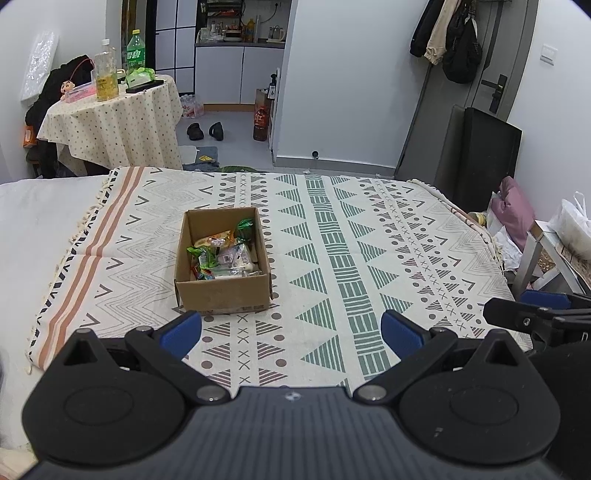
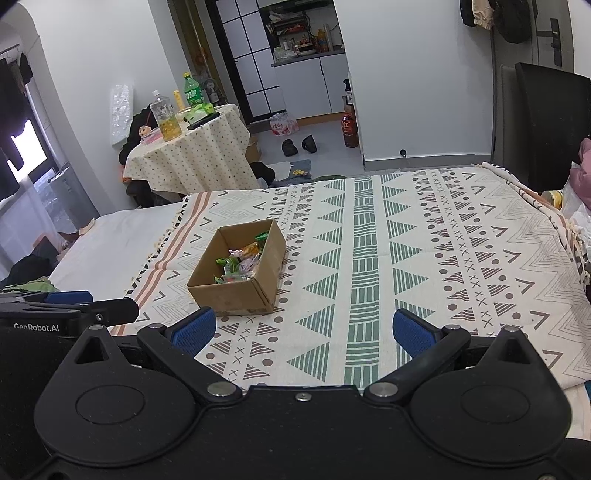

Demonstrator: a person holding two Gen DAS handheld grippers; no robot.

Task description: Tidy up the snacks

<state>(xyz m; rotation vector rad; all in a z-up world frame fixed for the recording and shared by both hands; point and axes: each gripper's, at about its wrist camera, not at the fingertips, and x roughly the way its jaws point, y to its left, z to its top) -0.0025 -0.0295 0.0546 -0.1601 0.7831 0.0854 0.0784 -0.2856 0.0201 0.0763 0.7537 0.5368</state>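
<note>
A small cardboard box [image 1: 223,291] stands on a patterned cloth [image 1: 351,258] that covers part of a bed. The box is open at the top, and inside it lie several wrapped snacks [image 1: 221,254], green, orange and clear packets all mixed together. On the cloth itself I can see no snack.

The left gripper [image 1: 291,332] hovers over the near edge of the cloth. Its two blue fingertips [image 1: 181,334] are spread wide and there is nothing between them. From this gripper the box is at about 11 o'clock, just beyond the left fingertip. The right gripper [image 2: 304,332] is just beside it, also over the near edge, with its blue pads [image 2: 415,336] wide apart and empty. From the right gripper the box [image 2: 236,295] is also at about 11 o'clock, near the left pad. In each wrist view the other gripper shows at the side edge of the picture.

Behind the bed, at about 10 o'clock, is a round table with a dotted tablecloth [image 1: 110,122]. On it stand a green soda bottle [image 1: 136,50] and a clear bottle with yellow liquid [image 1: 106,72]. On the floor farther back lies a pair of black slippers [image 1: 205,131]. Dark jackets [image 1: 448,33] hang by the door at 1 o'clock.
</note>
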